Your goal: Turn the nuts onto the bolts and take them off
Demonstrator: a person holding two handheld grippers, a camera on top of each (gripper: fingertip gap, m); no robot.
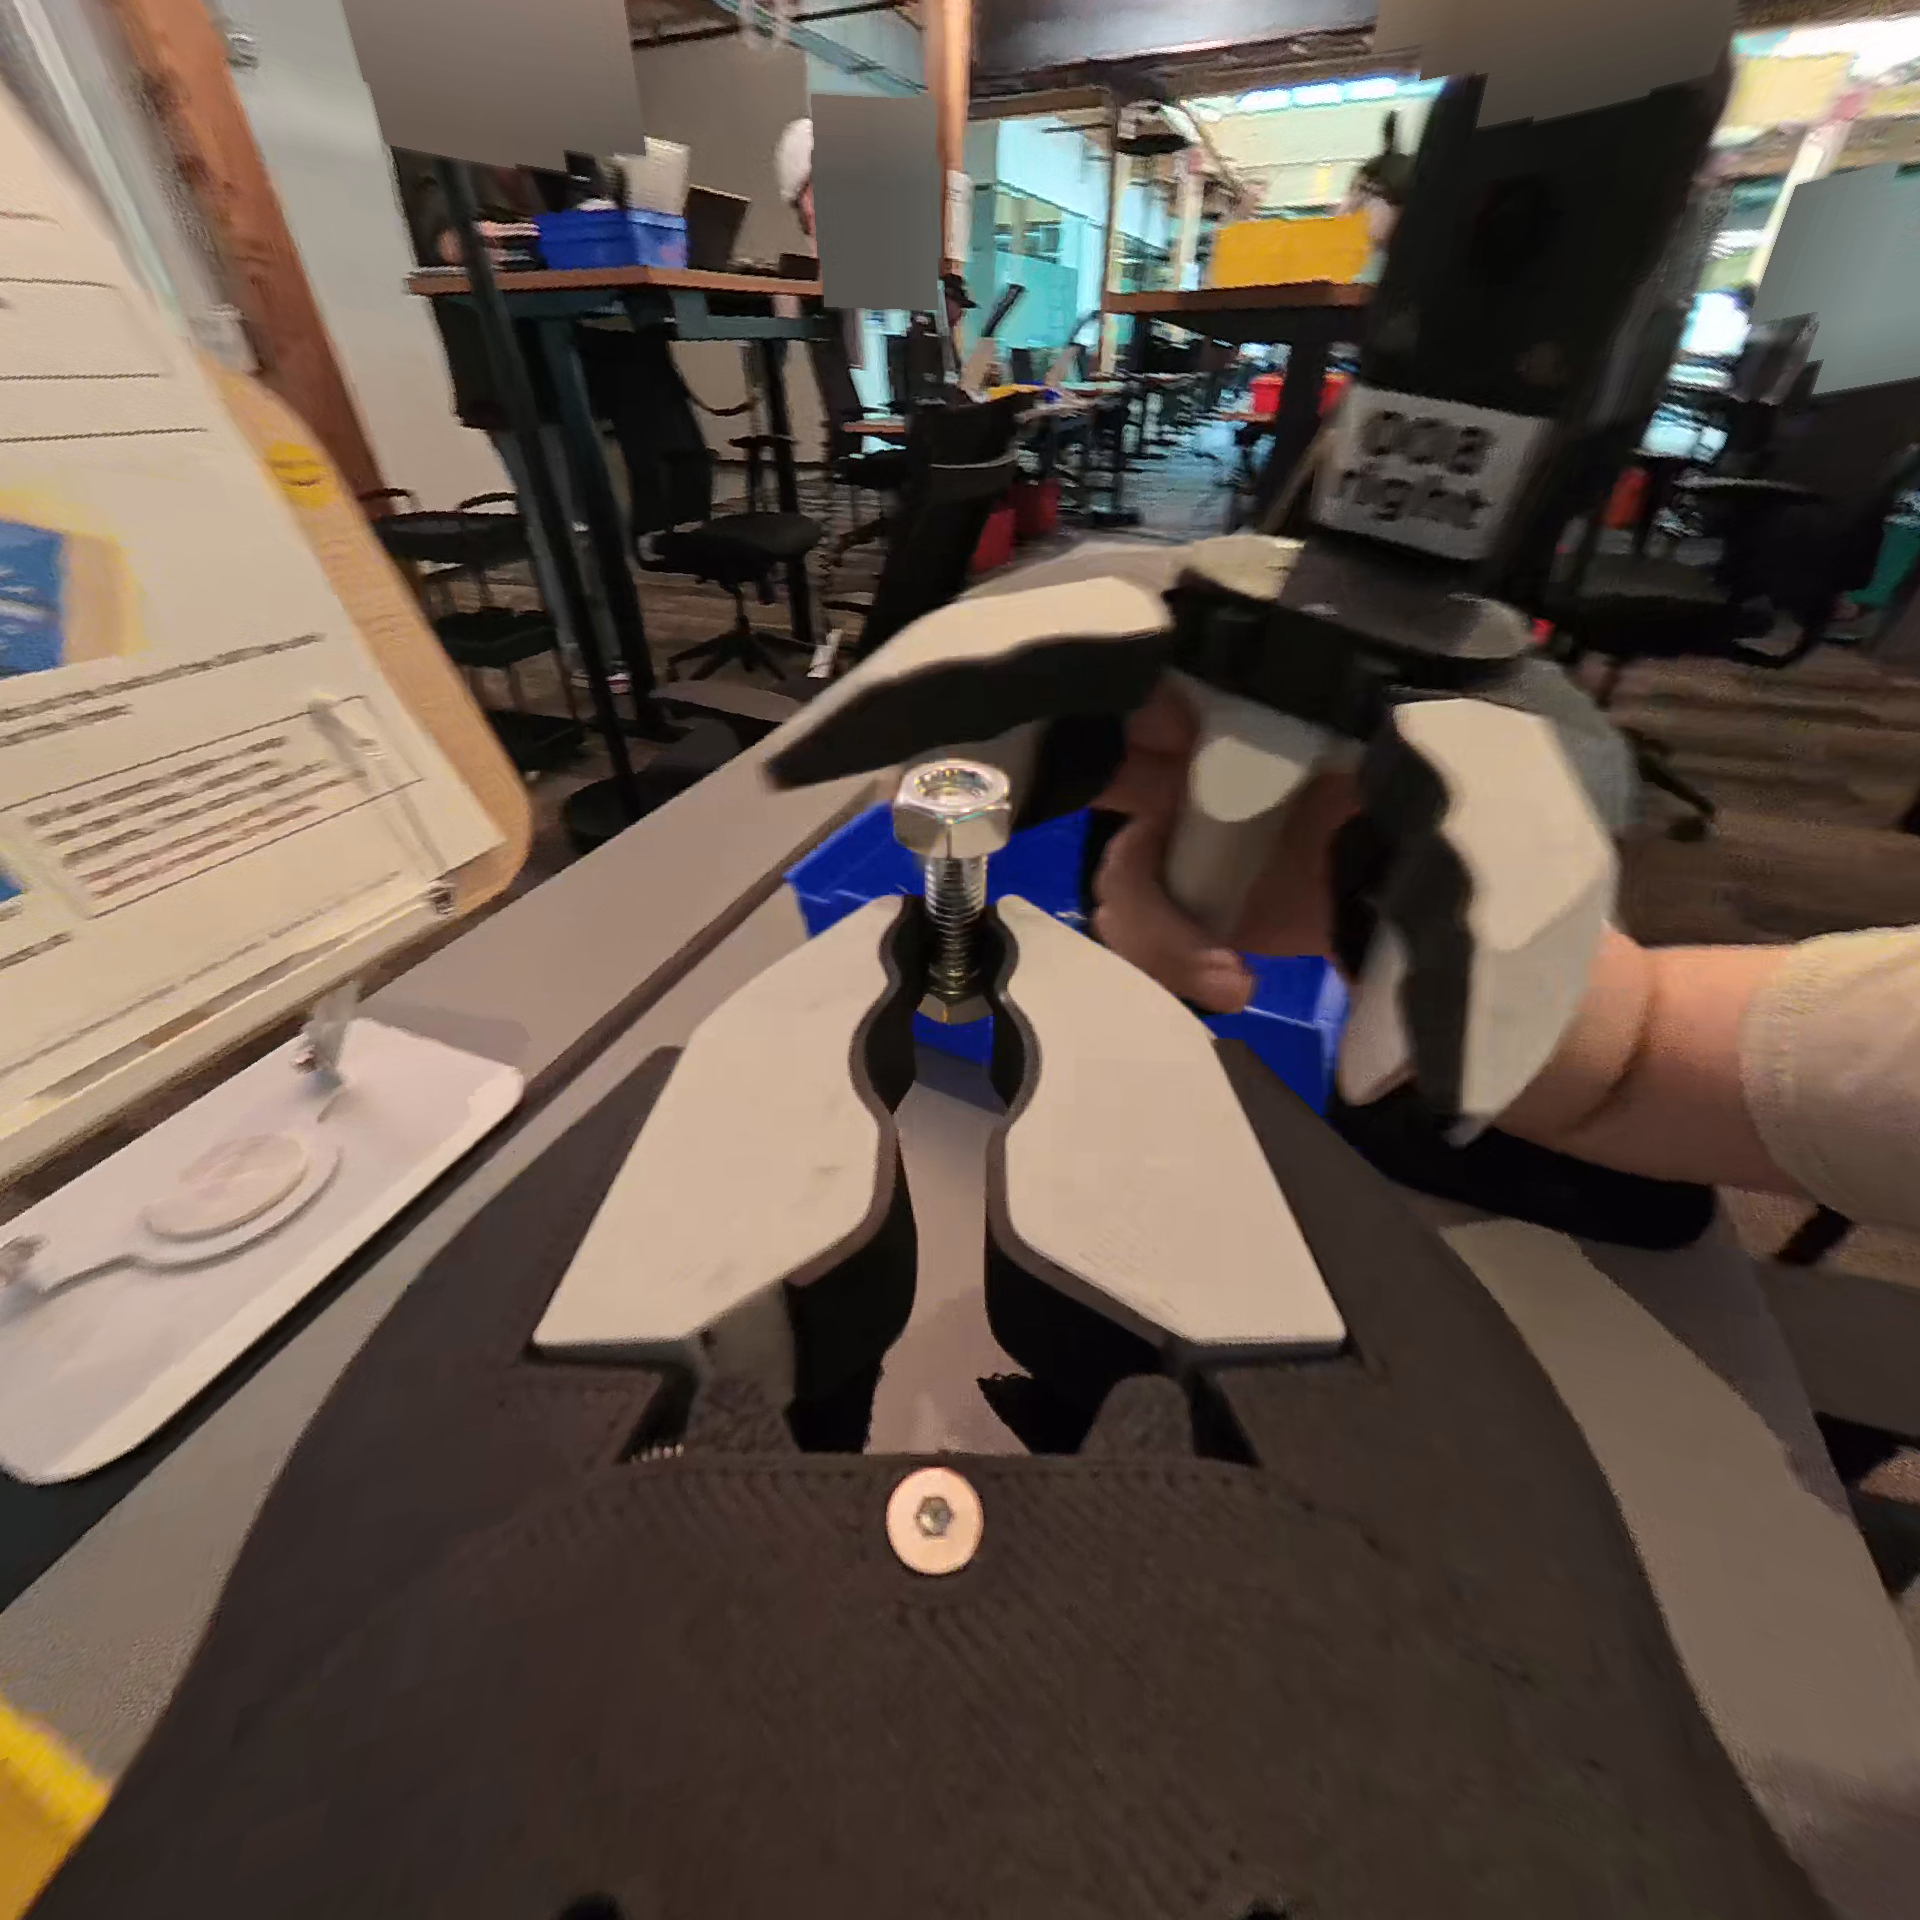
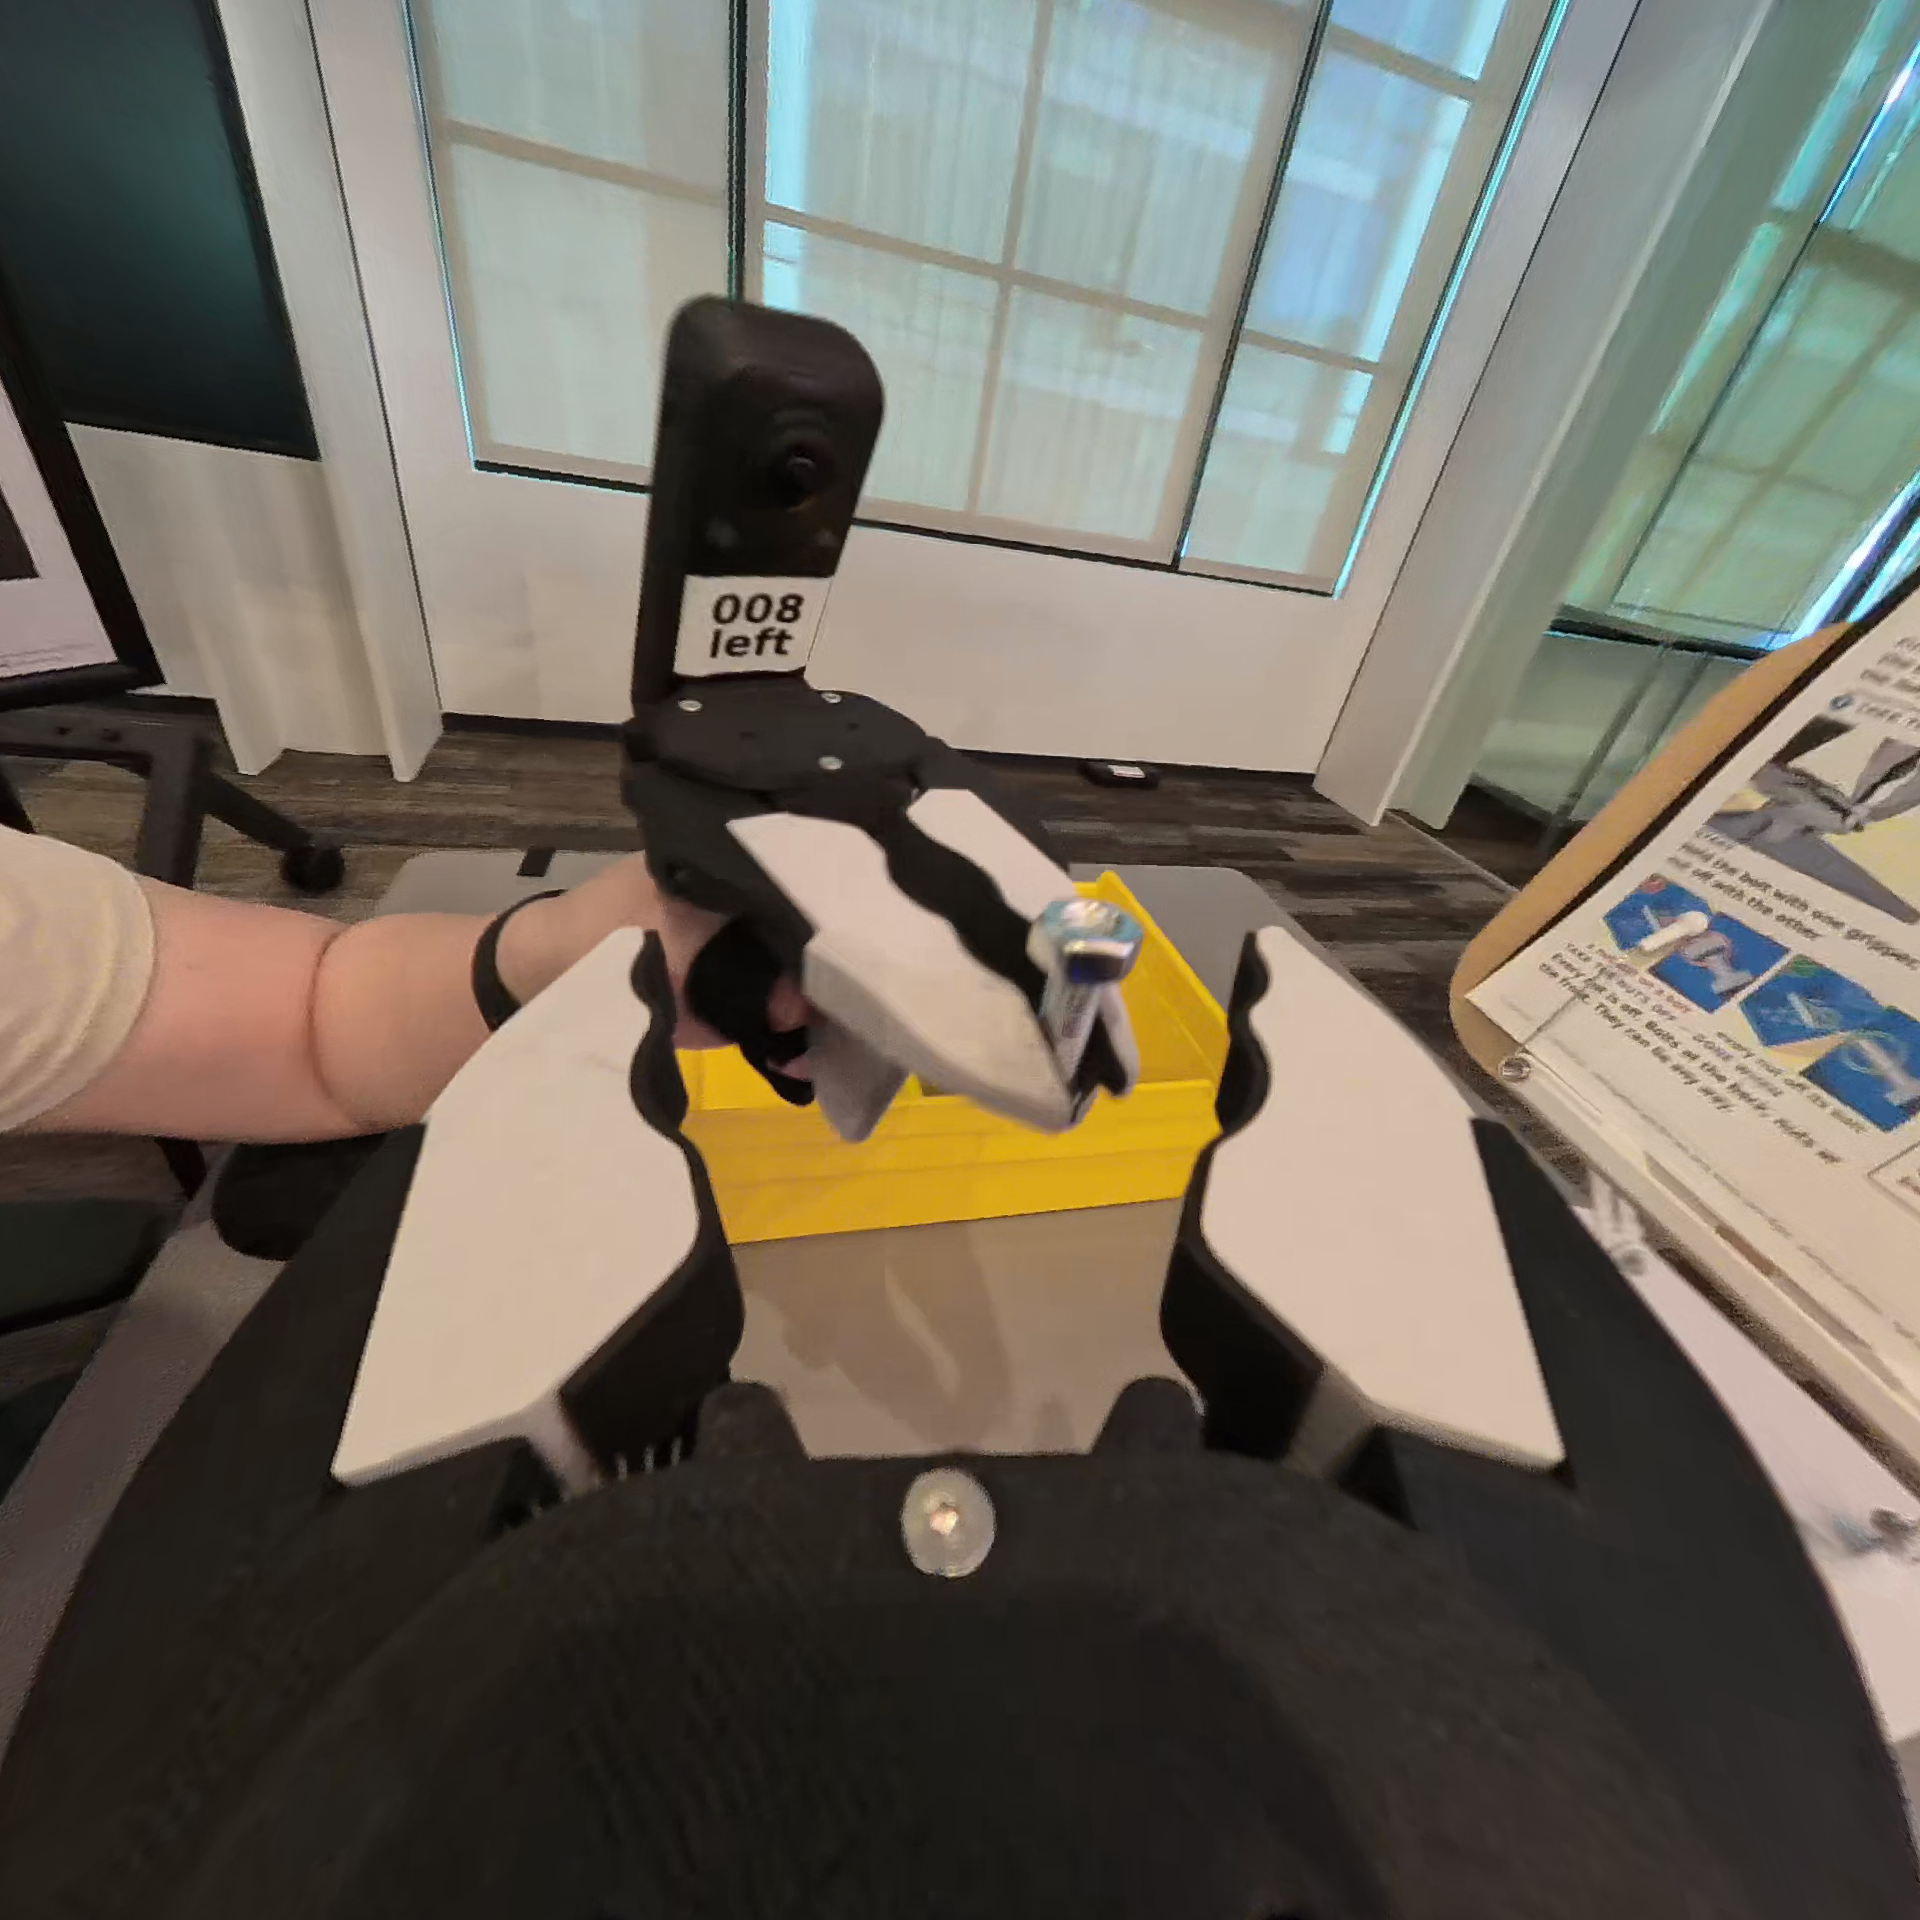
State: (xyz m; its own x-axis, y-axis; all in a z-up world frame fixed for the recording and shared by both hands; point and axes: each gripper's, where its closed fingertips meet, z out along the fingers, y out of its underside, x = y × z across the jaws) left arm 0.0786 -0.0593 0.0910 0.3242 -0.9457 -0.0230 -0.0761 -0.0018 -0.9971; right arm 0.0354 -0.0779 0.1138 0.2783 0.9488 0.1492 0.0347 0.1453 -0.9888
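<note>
My left gripper (image 1: 951, 935) is shut on a silver bolt (image 1: 951, 904), gripping it low on the thread just above its head. The bolt stands upright with a hex nut (image 1: 951, 816) at its top end. My right gripper (image 1: 1091, 935) hangs close above and to the right of the nut, with its jaws wide apart and empty. In the right wrist view my right gripper (image 2: 951, 940) is open, and the left gripper (image 2: 1070, 1091) sits between its fingers (image 2: 540, 1164) holding the bolt (image 2: 1075, 1013) and nut (image 2: 1091, 930).
A blue bin (image 1: 1278, 997) sits on the grey table (image 1: 623, 914) behind the bolt. A yellow bin (image 2: 935, 1153) sits under the left gripper. An instruction board (image 1: 208, 727) on a white stand base (image 1: 208, 1195) stands at the left, and it shows at the right in the right wrist view (image 2: 1714, 987). Both grippers' tips are close together, under 4 cm apart.
</note>
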